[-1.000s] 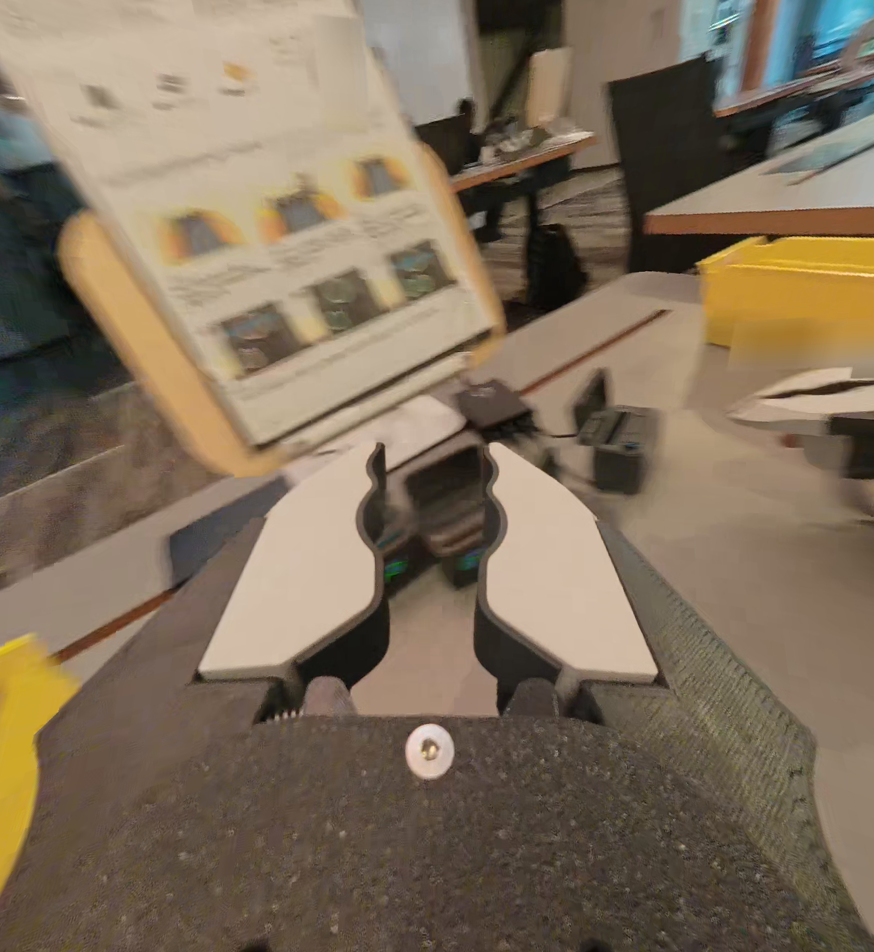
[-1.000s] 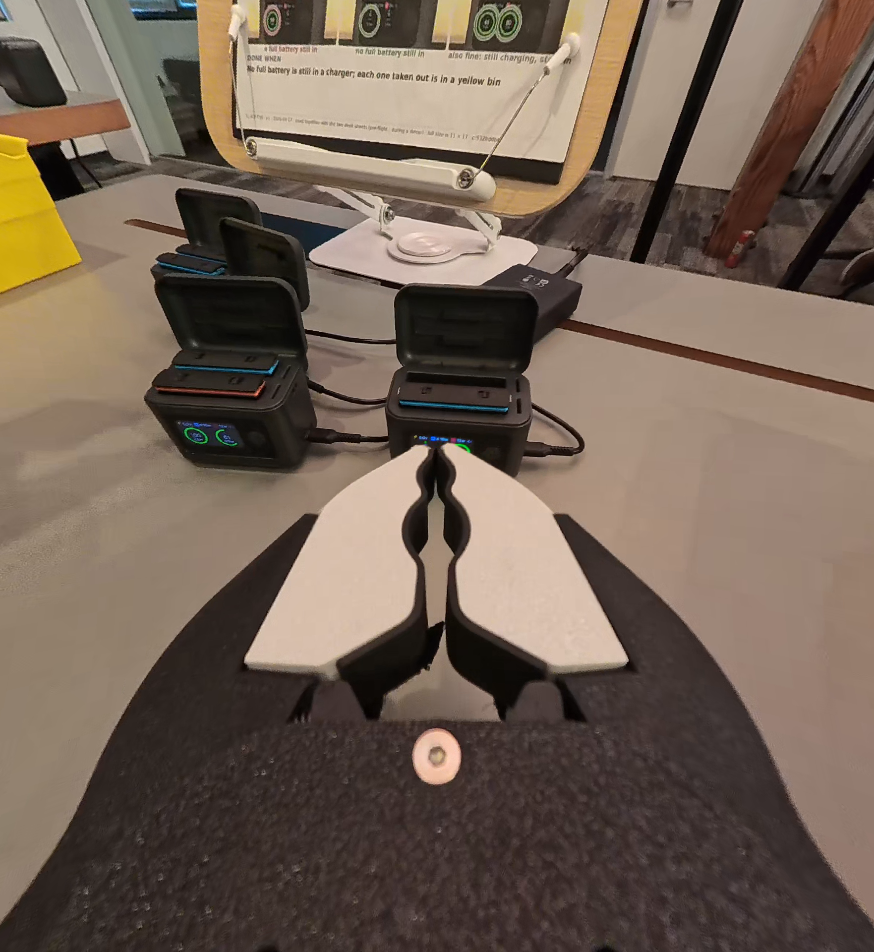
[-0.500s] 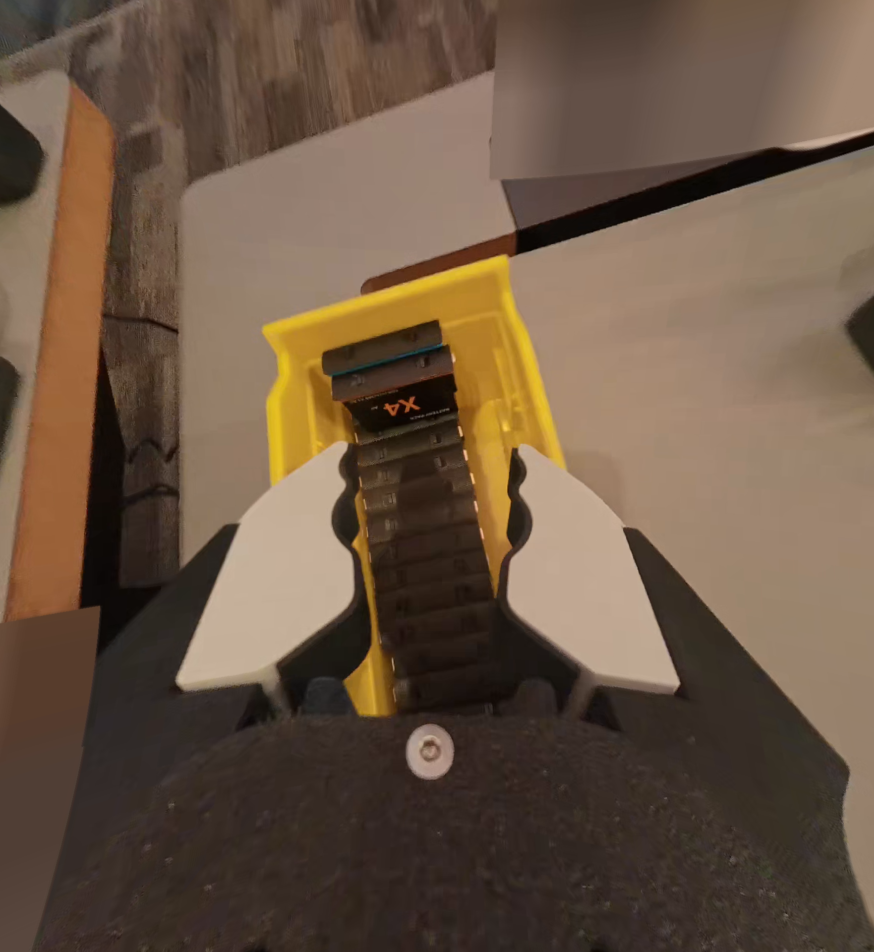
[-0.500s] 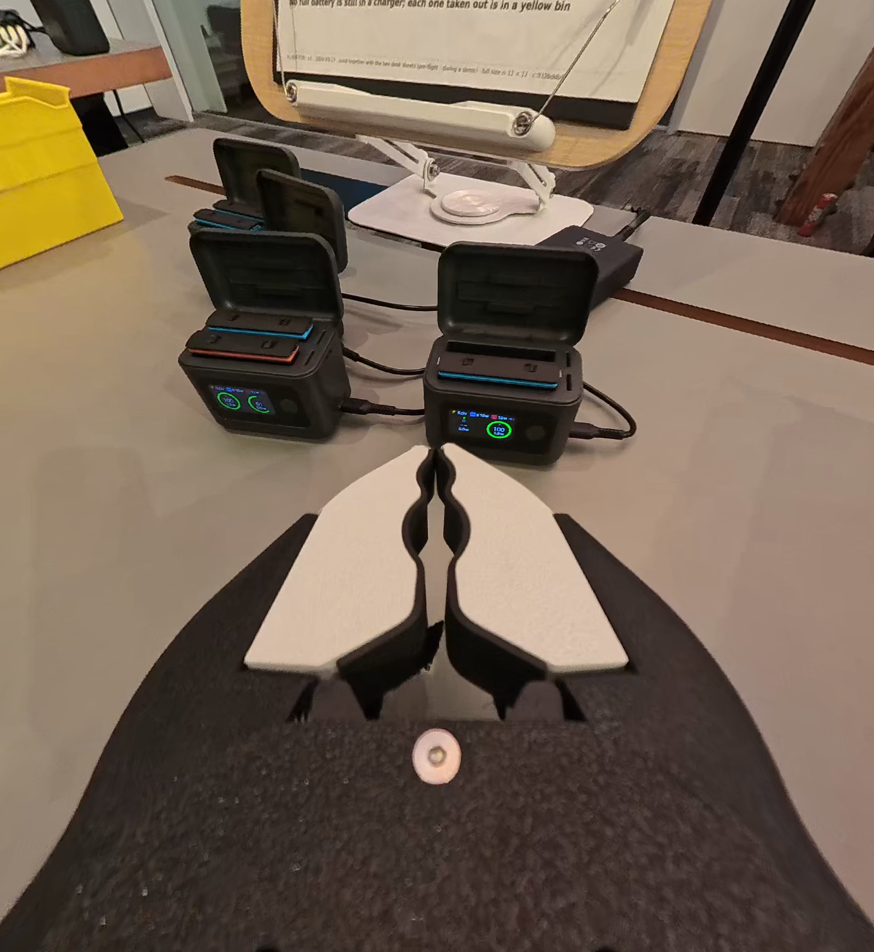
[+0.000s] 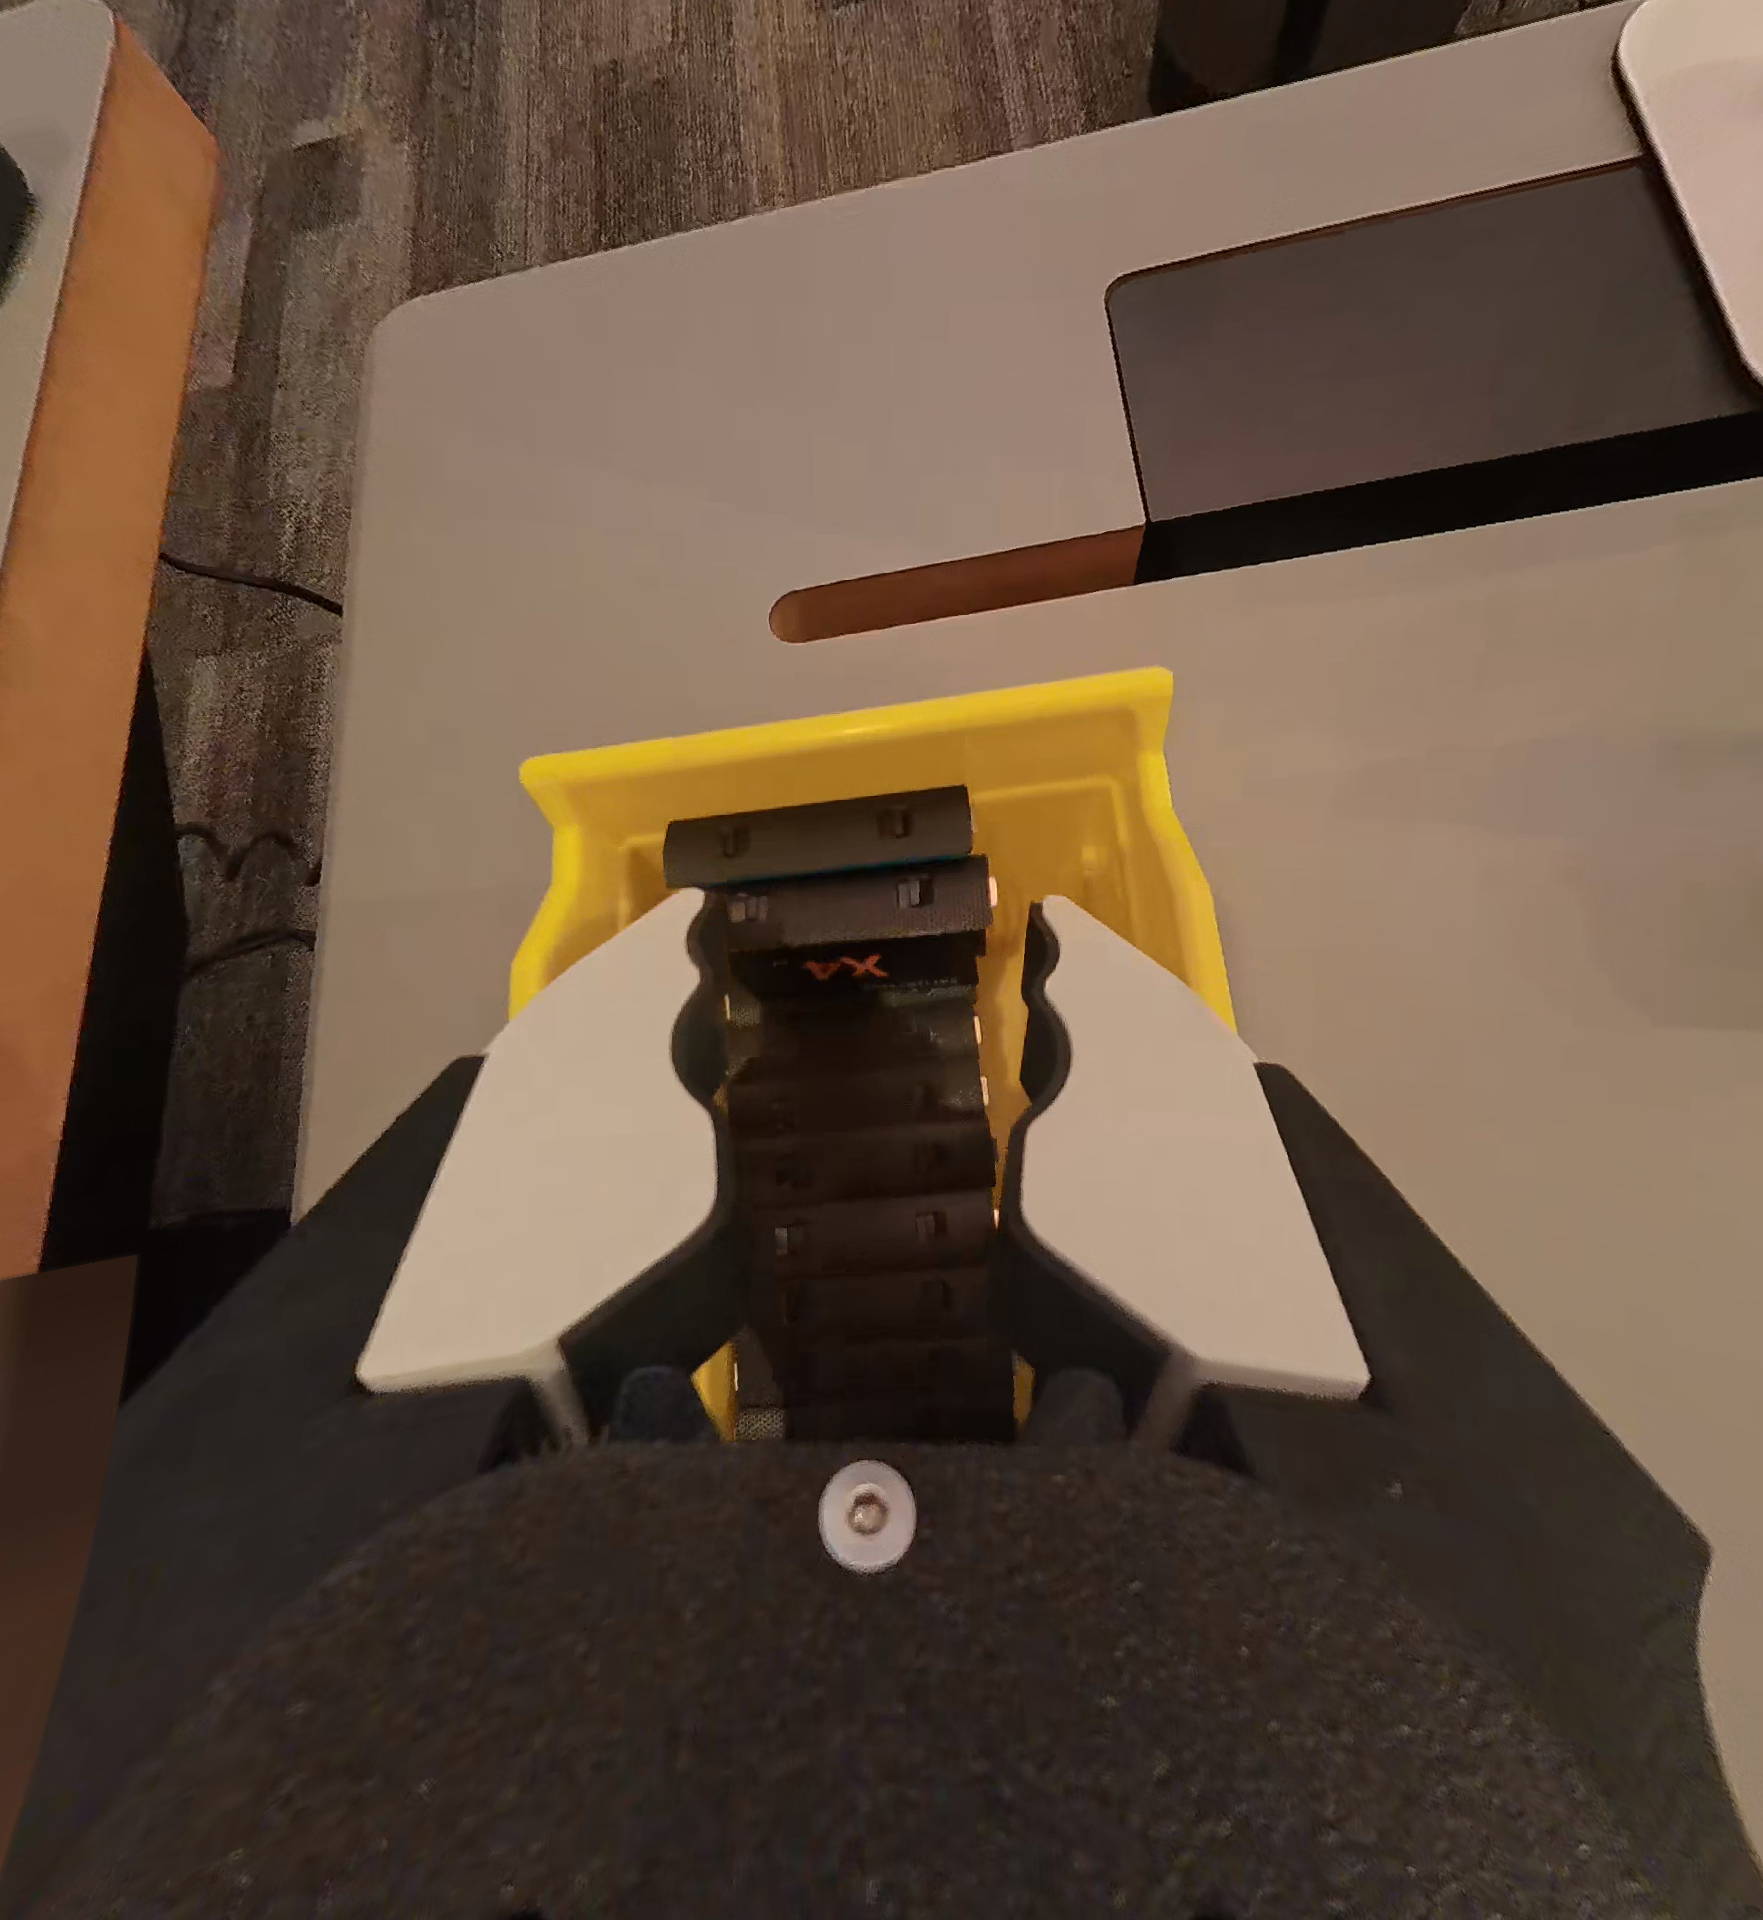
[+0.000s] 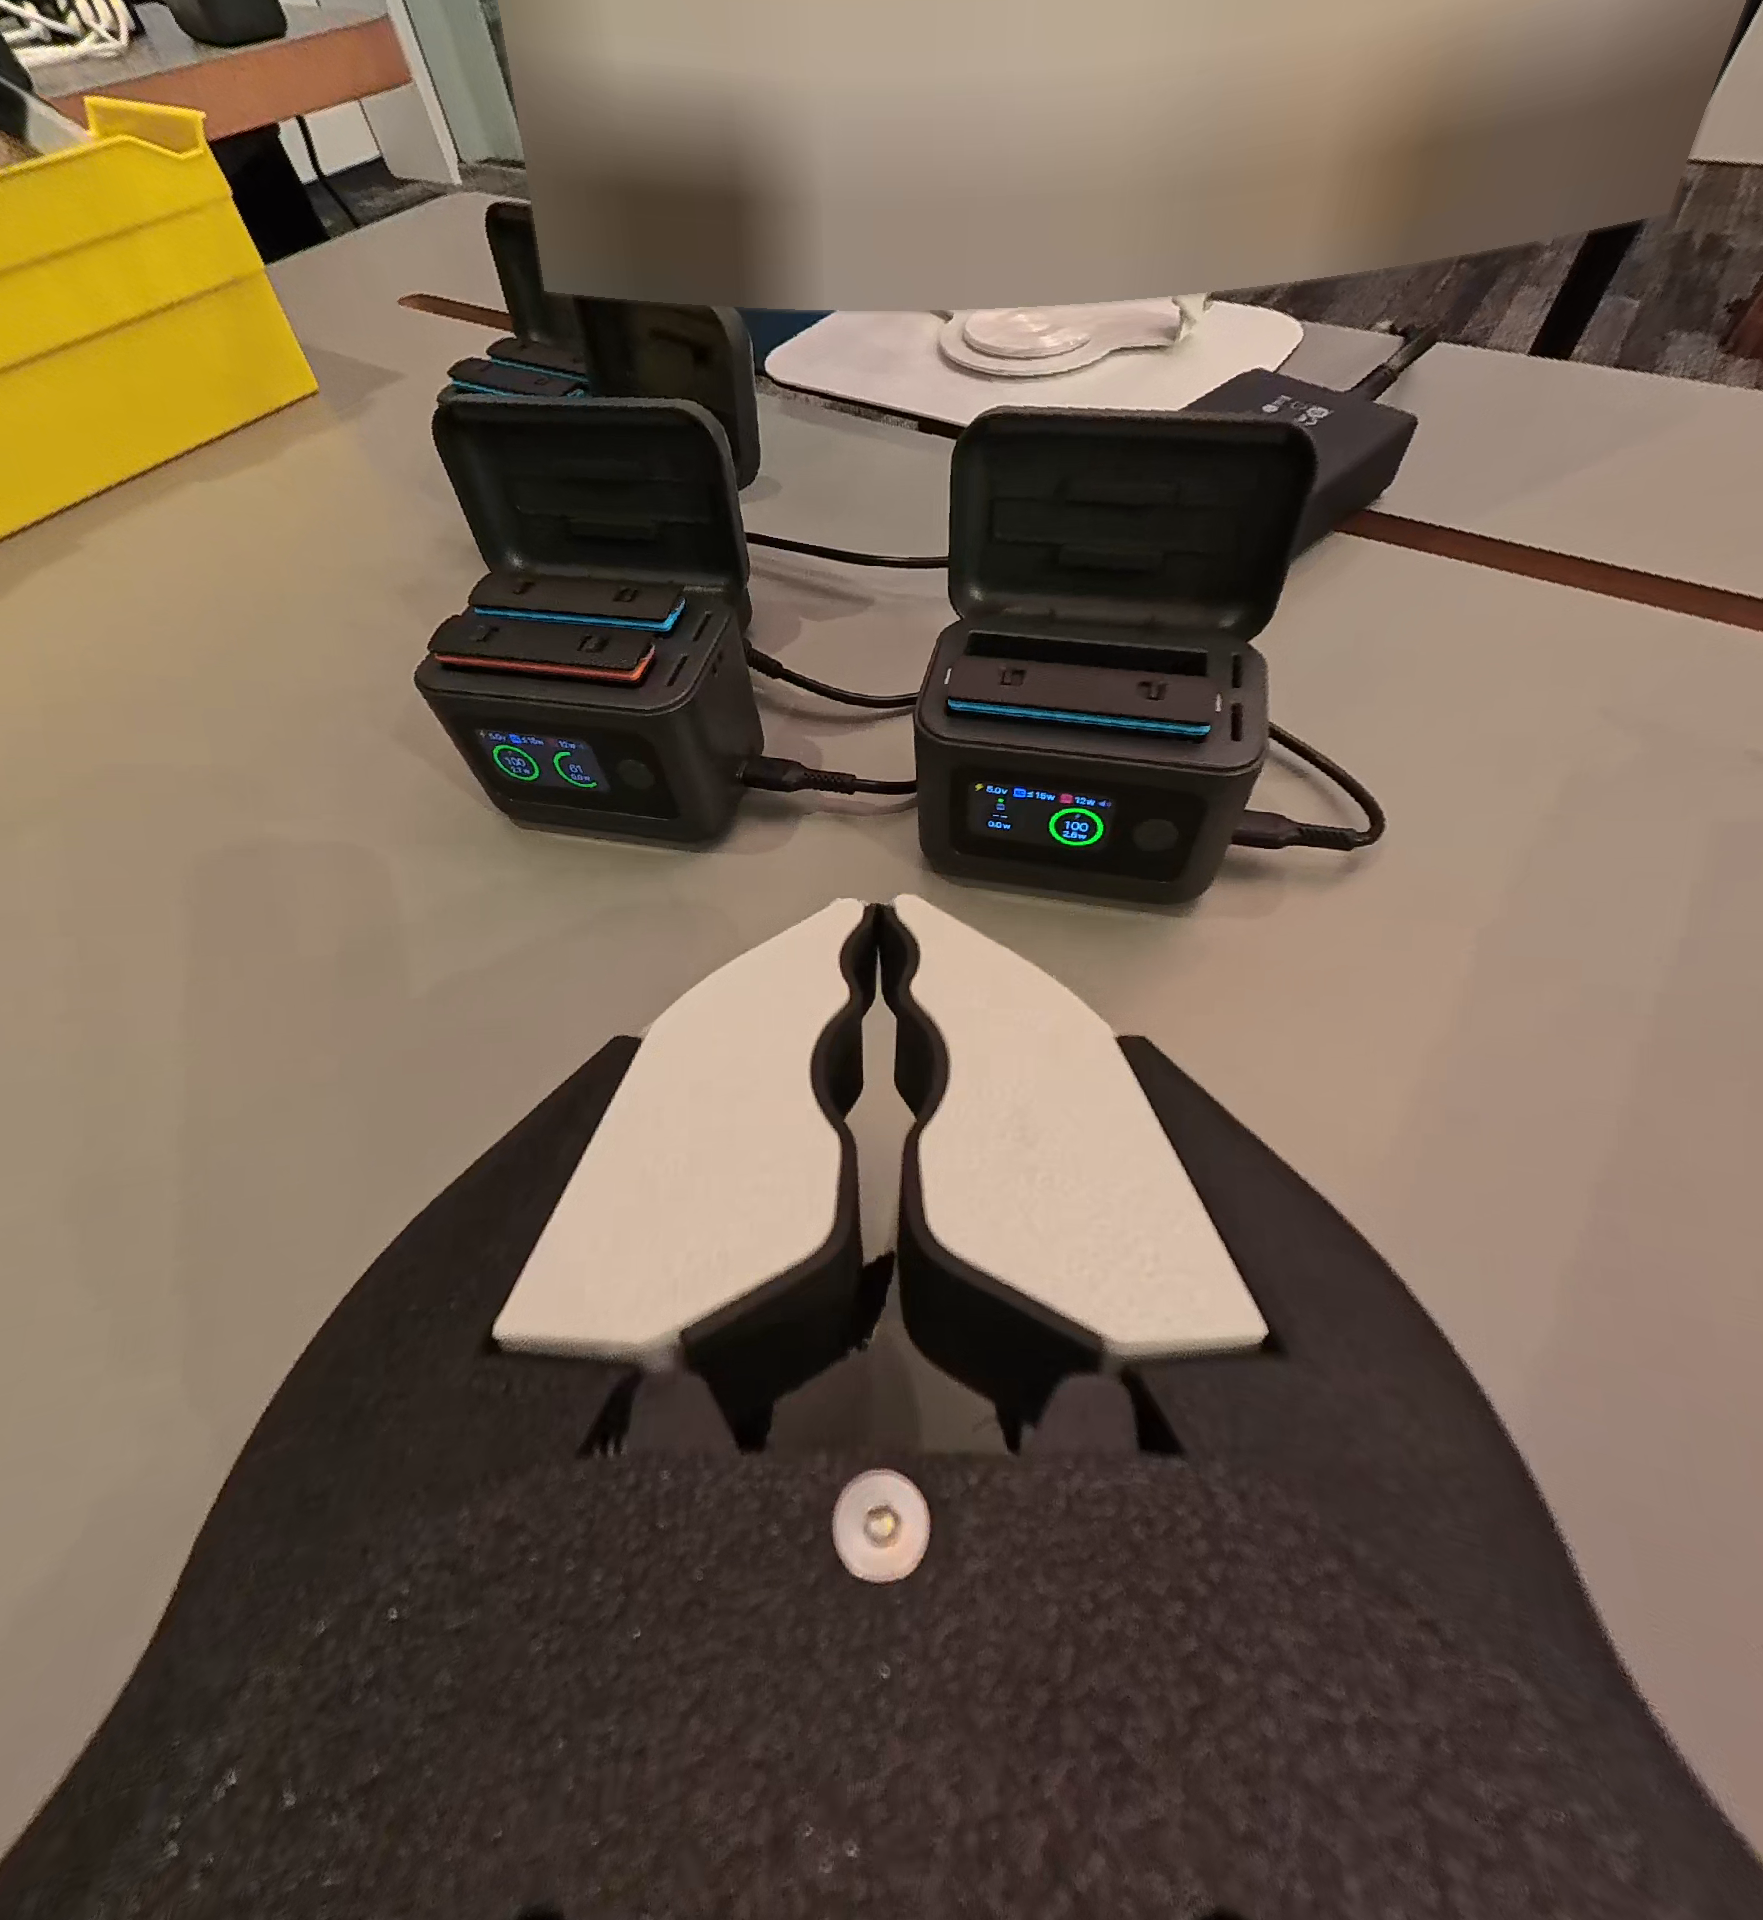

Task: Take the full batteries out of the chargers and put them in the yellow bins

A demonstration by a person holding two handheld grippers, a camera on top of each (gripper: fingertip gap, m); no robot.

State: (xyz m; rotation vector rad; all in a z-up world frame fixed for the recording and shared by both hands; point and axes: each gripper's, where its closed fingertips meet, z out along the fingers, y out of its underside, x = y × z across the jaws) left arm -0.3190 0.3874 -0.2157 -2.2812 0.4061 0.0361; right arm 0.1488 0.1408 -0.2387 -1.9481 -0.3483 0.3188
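Left wrist view: left gripper (image 5: 864, 914) fingers wide over yellow bin (image 5: 1147, 790) of batteries (image 5: 856, 1091); right gripper (image 6: 879, 914) fingers narrow

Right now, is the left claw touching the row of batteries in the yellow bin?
Apart. The left wrist view shows the left claw open, with yellow bin visible in the gaps between each finger and the row of batteries.

The grey table (image 6: 233, 935) carries two open chargers (image 6: 586, 717), seemingly more behind, and a yellow bin (image 6: 77, 343).

Closed gripper (image 6: 878, 914) before open chargers (image 6: 1085, 769)
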